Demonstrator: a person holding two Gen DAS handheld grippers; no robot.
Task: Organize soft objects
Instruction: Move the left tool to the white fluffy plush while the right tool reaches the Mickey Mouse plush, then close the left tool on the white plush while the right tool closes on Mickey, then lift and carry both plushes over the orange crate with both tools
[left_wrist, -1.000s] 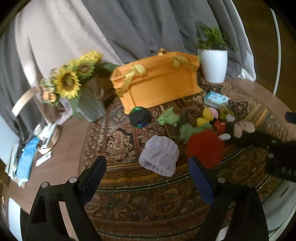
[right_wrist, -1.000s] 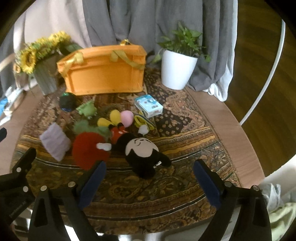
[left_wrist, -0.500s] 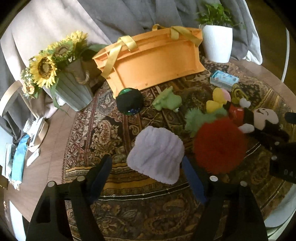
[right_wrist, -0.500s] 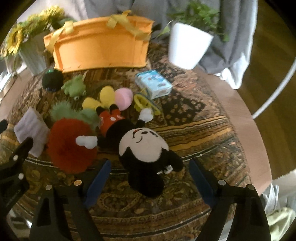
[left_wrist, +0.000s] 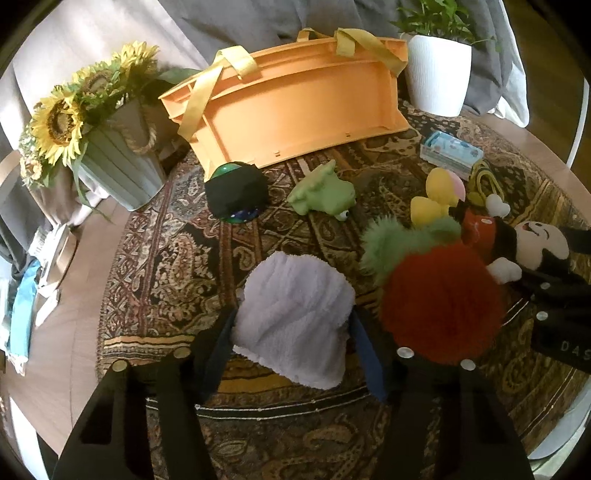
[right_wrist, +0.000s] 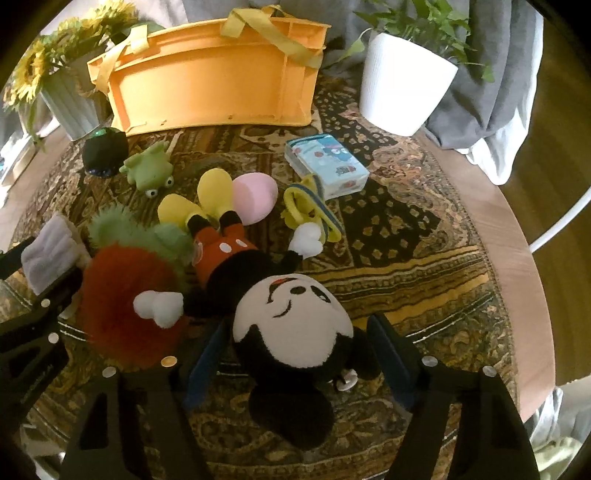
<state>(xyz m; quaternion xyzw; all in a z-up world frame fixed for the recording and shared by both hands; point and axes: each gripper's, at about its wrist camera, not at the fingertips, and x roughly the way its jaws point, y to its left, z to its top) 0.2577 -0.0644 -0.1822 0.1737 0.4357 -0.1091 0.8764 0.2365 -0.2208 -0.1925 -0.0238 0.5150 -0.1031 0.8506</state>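
The lavender towel (left_wrist: 295, 317) is bracketed by the spread left claw (left_wrist: 291, 350); the Mickey Mouse plush (right_wrist: 288, 332) is straddled by the spread right claw (right_wrist: 295, 362).

Grey curtains (left_wrist: 229, 22) — patterned rug (left_wrist: 177, 258), wooden floor (left_wrist: 74, 295)

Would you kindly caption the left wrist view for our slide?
Left hand-held gripper open around a white towel beside a red plush on the rug.

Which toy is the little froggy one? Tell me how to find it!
Start at the big orange basket at the back of the rug. Just in front of it, beside the black ball, lies the small green frog, the only smooth, googly-eyed toy.
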